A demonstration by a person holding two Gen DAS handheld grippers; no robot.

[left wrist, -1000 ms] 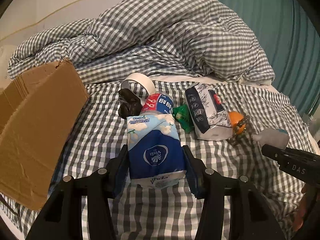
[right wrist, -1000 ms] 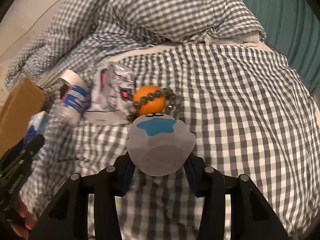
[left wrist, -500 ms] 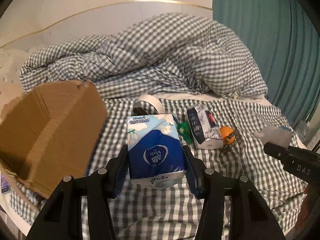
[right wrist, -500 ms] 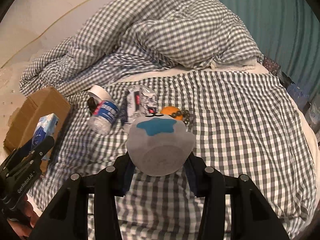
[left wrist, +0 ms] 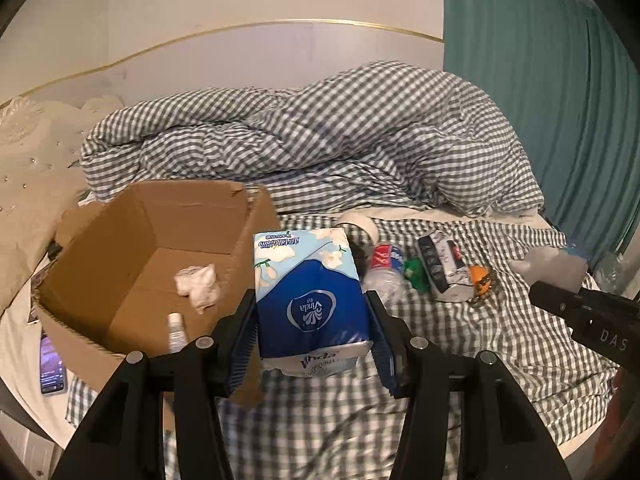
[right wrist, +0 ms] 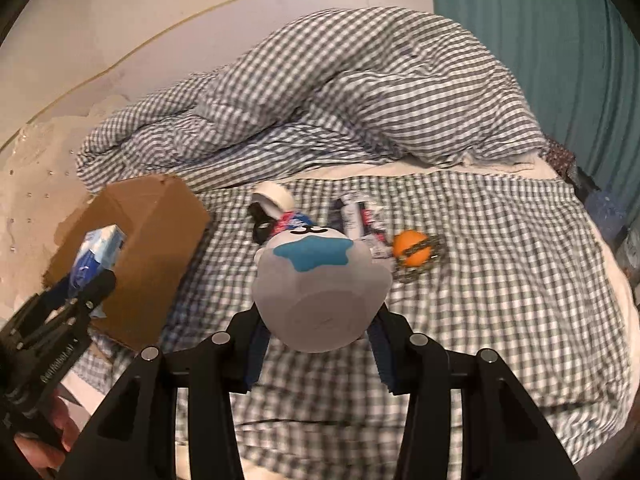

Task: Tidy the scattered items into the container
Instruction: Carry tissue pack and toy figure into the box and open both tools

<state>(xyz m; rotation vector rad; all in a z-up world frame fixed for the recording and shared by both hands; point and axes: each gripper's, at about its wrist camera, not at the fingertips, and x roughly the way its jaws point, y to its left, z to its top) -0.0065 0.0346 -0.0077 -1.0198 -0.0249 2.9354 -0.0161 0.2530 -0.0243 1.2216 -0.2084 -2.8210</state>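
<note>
Here both grippers grip a tissue pack [left wrist: 310, 300] and plush toy [right wrist: 320, 292] above checked bedding [left wrist: 500, 332].

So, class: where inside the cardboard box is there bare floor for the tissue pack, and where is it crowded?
The cardboard box floor is bare along its left and back walls. The near right corner is crowded by the crumpled tissue and small bottle.

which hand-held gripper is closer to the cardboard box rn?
Left. The left hand-held gripper, shut on the tissue pack, is right beside the cardboard box at its open side. The right hand-held gripper, holding the plush toy, sits farther out over the checked sheet.
</note>
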